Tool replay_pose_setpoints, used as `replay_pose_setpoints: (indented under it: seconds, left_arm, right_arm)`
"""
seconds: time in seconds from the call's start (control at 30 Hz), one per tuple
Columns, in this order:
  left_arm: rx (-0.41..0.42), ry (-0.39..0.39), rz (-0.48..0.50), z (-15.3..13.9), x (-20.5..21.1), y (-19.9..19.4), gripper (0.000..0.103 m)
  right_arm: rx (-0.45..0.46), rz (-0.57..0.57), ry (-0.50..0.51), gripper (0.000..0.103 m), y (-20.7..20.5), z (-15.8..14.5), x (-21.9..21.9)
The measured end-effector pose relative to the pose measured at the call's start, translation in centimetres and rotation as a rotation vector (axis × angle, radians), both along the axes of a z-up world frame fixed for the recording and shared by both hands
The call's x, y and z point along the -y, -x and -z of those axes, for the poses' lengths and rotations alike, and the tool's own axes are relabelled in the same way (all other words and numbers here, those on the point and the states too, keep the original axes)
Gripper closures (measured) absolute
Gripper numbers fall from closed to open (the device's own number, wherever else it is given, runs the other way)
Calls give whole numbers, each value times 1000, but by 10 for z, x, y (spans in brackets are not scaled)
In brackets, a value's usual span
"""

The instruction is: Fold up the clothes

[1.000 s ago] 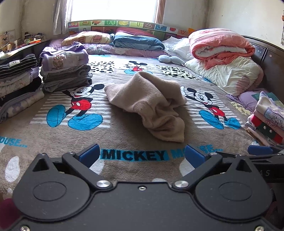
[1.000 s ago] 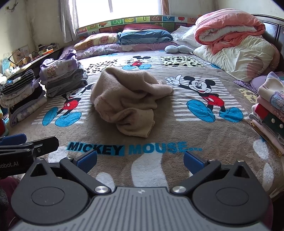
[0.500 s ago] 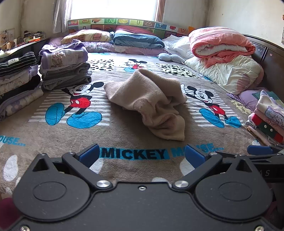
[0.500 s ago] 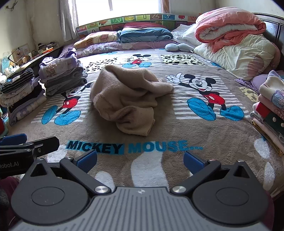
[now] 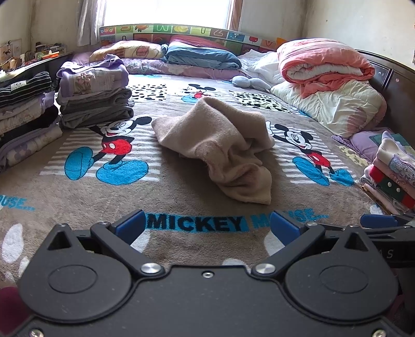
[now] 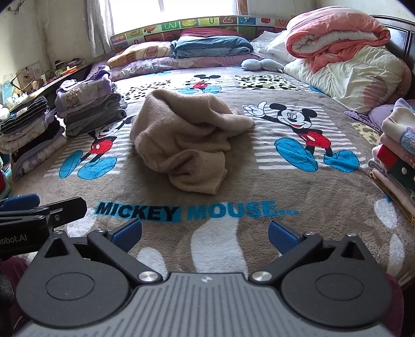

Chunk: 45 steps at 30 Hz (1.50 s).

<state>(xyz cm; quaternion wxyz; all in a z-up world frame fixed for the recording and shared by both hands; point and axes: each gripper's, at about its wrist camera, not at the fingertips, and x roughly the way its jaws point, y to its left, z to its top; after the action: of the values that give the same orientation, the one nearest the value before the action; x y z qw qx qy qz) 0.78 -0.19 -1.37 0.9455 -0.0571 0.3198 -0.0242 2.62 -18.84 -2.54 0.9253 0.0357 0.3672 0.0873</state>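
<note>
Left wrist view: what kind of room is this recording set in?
Most likely a bedroom in a home. A wide bed with a cartoon blanket fills the view, with pillows against the wall below a window and stacks of folded clothes along its edges.

From my remote seat I see one beige fleece garment (image 5: 218,145) lying crumpled near the middle of the Mickey Mouse blanket (image 5: 181,186), unfolded and bunched into a soft heap. Its far end humps up highest, while a narrower, rounded part (a sleeve or a leg, I cannot tell which) trails toward me and ends in a hemmed cuff just short of the printed lettering. In the right wrist view the same heap (image 6: 181,140) sits between the two large cartoon figures, its folds overlapping loosely, nothing holding it.
</note>
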Motion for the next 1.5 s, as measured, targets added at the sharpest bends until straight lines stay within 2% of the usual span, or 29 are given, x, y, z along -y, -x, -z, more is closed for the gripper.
replay_pose_setpoints:
  seconds: [0.83,1.03,1.27,1.5]
  left_arm:
    - [-23,31,11,18,-1,-15,0]
    - [-7,44,16,22,-4,-23,0]
    - [-13,93,43,26,-14,-46,0]
    - [14,99,52,31,-28,-75,0]
  right_arm:
    - [-45,4,-9,0,-16,17,2]
    - [-33,-1,-10,0,-25,21,0]
    - [7,-30,-125,0,-39,28,12]
    - [28,-68,-143,0,-68,36,12]
